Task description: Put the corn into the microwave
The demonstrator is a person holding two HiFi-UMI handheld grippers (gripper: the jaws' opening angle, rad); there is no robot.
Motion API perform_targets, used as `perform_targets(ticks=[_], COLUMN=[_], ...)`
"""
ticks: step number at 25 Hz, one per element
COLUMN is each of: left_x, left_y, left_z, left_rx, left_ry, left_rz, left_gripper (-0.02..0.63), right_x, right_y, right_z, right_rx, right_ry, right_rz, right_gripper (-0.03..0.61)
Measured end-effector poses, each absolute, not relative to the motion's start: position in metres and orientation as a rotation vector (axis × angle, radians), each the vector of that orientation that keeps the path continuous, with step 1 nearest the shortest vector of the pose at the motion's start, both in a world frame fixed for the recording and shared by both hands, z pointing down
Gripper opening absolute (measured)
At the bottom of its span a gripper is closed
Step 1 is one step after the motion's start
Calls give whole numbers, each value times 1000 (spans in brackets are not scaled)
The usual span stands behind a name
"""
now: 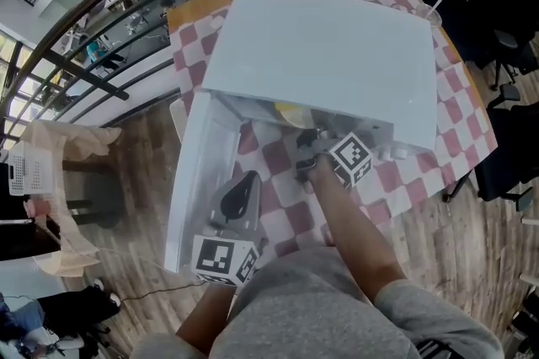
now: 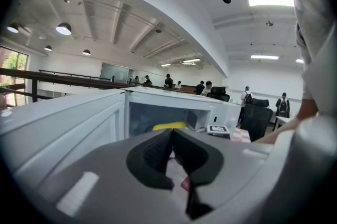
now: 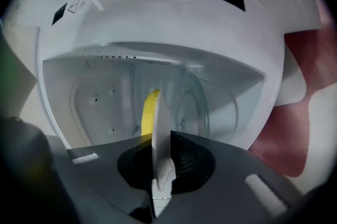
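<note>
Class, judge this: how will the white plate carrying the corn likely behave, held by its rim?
The plate looks stiff: its edge runs straight though the right gripper pinches only the rim. It is likely smooth, so it might slip. The rounded corn may roll if it tilts.

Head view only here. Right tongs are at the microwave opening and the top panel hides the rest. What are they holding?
Observer: Right gripper view: the right tongs are shut on a thin white plate, seen edge-on, with the corn against one face of it.
Operator: Anything already inside?
Observer: A clear glass turntable sits in the microwave, beyond the plate.
Operator: Left tongs?
Observer: Left gripper view: the left tongs are shut with nothing between them, aimed at the open cavity.
</note>
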State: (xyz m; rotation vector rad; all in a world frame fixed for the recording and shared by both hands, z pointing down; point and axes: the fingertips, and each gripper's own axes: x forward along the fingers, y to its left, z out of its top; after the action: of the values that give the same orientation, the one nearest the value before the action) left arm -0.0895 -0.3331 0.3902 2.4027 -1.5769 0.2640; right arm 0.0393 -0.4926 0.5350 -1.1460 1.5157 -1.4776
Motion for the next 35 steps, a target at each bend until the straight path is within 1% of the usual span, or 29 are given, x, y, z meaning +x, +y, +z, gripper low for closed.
perform_targets(ticks=[9,19,35], left_x=[-92,-97,-97], left_y=[-337,-339,-337], left_z=[390,390,393], left_rx=[2402,2399,2402], left_ry=[-1586,-1587,-1577], left_rz=[260,247,247], left_gripper=[11,11,11], right_x=[32,31,34], right_y=[-506,-478,-463], right_z=[532,546,558], right_rx=[-1199,-1201,-1168], right_ry=[1530,1543,1508], right_rz=[-1491,-1527,-1603], right_gripper=[2,2,5])
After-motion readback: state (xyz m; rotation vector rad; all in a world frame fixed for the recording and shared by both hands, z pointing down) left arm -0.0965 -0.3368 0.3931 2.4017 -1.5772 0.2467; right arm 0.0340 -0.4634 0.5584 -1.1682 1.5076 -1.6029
